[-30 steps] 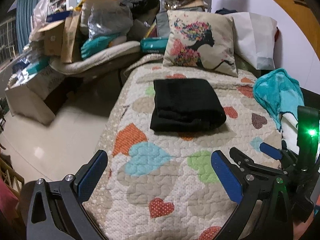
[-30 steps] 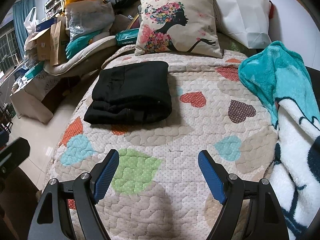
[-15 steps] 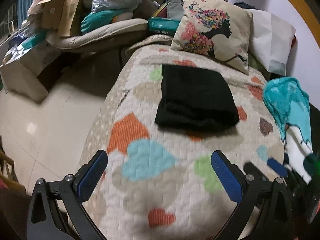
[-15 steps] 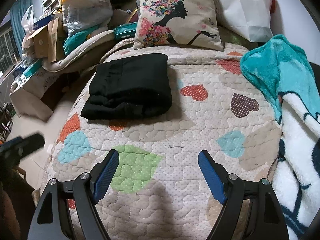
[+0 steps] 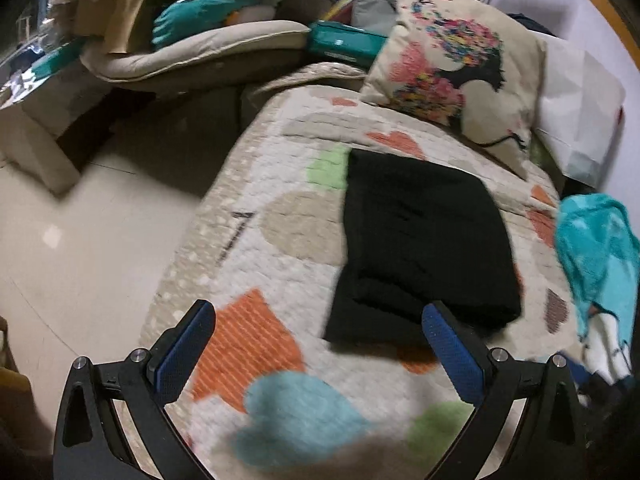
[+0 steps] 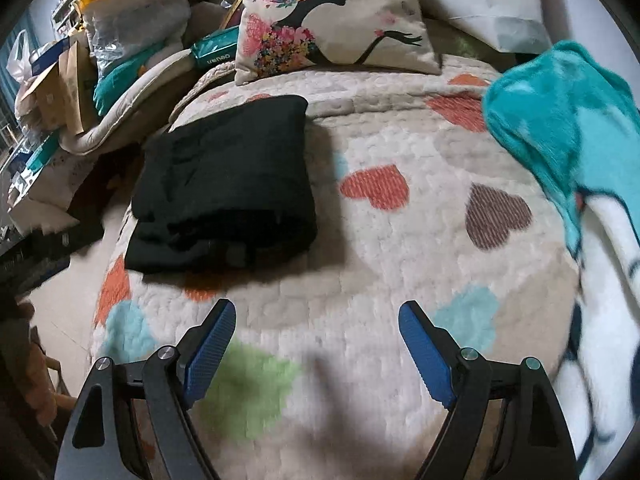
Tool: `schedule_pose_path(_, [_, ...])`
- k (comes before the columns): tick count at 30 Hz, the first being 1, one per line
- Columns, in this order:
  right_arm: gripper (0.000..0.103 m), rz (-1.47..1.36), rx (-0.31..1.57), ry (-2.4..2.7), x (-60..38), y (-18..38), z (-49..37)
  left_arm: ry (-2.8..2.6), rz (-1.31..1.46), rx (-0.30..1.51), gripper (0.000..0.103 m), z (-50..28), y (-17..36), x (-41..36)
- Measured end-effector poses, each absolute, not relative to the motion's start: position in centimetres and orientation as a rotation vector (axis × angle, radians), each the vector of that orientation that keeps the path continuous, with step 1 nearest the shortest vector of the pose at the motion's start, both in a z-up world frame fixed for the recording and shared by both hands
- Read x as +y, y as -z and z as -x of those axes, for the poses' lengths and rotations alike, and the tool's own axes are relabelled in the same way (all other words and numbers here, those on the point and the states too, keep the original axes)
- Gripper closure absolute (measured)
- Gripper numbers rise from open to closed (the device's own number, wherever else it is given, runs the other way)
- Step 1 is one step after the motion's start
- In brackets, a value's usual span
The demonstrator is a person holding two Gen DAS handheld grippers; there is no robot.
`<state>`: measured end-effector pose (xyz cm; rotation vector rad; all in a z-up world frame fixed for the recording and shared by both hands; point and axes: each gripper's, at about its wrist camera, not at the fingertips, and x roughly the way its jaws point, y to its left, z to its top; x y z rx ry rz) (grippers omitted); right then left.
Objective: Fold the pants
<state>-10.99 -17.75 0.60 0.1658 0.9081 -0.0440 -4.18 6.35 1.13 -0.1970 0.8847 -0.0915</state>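
The black pants [image 5: 424, 240] lie folded into a thick rectangle on the heart-patterned quilt [image 5: 280, 240]; they also show in the right wrist view [image 6: 228, 184]. My left gripper [image 5: 316, 344] is open and empty, hovering over the quilt just short of the pants' near edge. My right gripper [image 6: 314, 344] is open and empty, above the quilt [image 6: 400, 264] in front and to the right of the pants.
A printed cushion [image 5: 456, 80] and a white bag [image 5: 576, 120] lean at the bed's far end. A teal and white blanket [image 6: 568, 152] lies at the right. Boxes, bags and a beige pad [image 5: 192, 48] are piled to the left, beyond bare floor [image 5: 80, 248].
Both grippers have moved forward toward the folded pants, the left one tilting down and swinging left. The pants have not moved. Both grippers stayed open.
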Motion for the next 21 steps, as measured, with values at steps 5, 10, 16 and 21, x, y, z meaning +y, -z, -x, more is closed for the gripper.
schedule_pose_path(5, [0.015,-0.145,0.86,0.037,-18.3,-2.5,6.3,0.136,0.29,0.942,0.0,0.7,-0.6,7.3])
schedule_pose_path(10, [0.015,-0.159,0.849,-0.078,-19.3,-2.3,1.6,0.235,0.347,1.001,0.0,-3.7,0.7,5.9])
schedule_pose_path(16, [0.016,-0.271,0.935,-0.239,-19.3,0.7,-3.5,0.336,0.339,1.073,0.0,-8.0,3.8,4.3])
schedule_pose_path(21, [0.04,-0.414,0.986,-0.385,-18.6,3.2,-6.2,0.47,0.36,1.087,0.047,-9.5,3.1,2.9])
